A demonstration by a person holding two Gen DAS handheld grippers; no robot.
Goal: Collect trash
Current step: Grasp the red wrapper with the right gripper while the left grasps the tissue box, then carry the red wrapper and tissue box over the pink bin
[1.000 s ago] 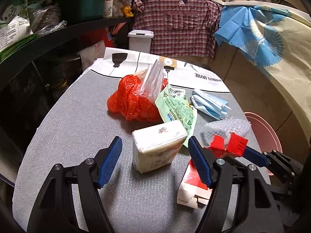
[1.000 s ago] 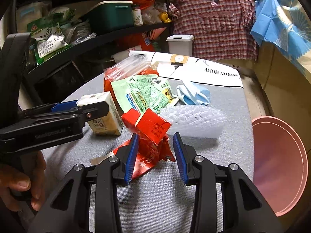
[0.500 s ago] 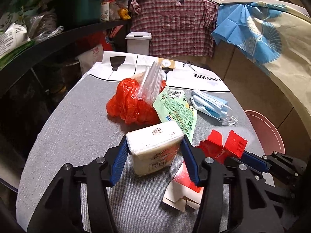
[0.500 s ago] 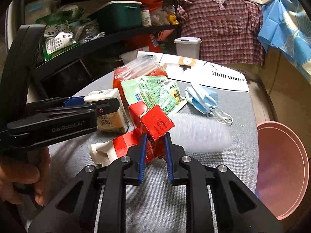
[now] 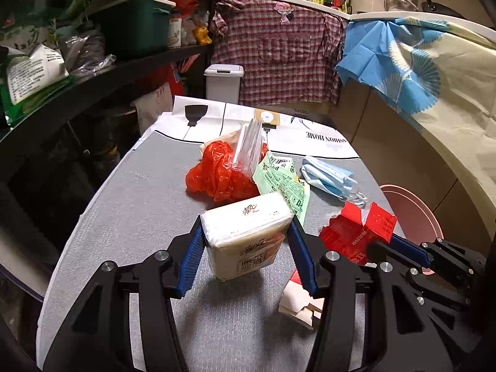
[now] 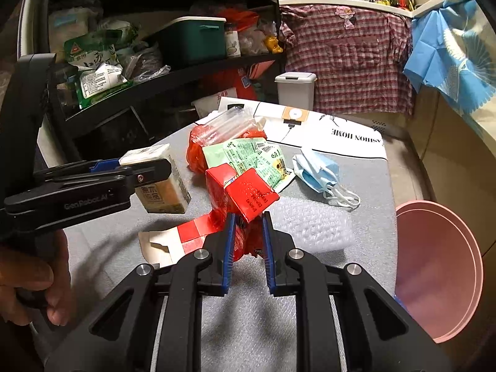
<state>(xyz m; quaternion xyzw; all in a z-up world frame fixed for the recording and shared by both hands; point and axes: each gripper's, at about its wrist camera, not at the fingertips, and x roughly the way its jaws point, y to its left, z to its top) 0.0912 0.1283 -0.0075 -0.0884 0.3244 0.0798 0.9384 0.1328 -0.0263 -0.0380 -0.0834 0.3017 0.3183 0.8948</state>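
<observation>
My left gripper (image 5: 245, 245) is shut on a white tissue pack (image 5: 248, 232) and holds it just above the grey table (image 5: 133, 217); the pack also shows in the right wrist view (image 6: 161, 183). My right gripper (image 6: 246, 235) is shut on a crumpled red carton (image 6: 245, 192), lifted off the table; it also shows in the left wrist view (image 5: 356, 232). Its flattened red-and-white end (image 6: 173, 238) hangs down to the table. Other trash lies behind: a red plastic bag (image 5: 220, 176), a green wrapper (image 6: 248, 158), a blue face mask (image 6: 316, 167) and bubble wrap (image 6: 313, 223).
A pink basin (image 6: 434, 266) sits below the table's right edge. A white lidded bin (image 6: 294, 90) stands beyond the far end. Dark shelves (image 6: 155, 74) with bags and a green box line the left. Plaid cloth (image 6: 347, 59) hangs at the back.
My left gripper closed on the tissue pack and raised it. My right gripper closed on the red carton and lifted it, pulling it off the bubble wrap.
</observation>
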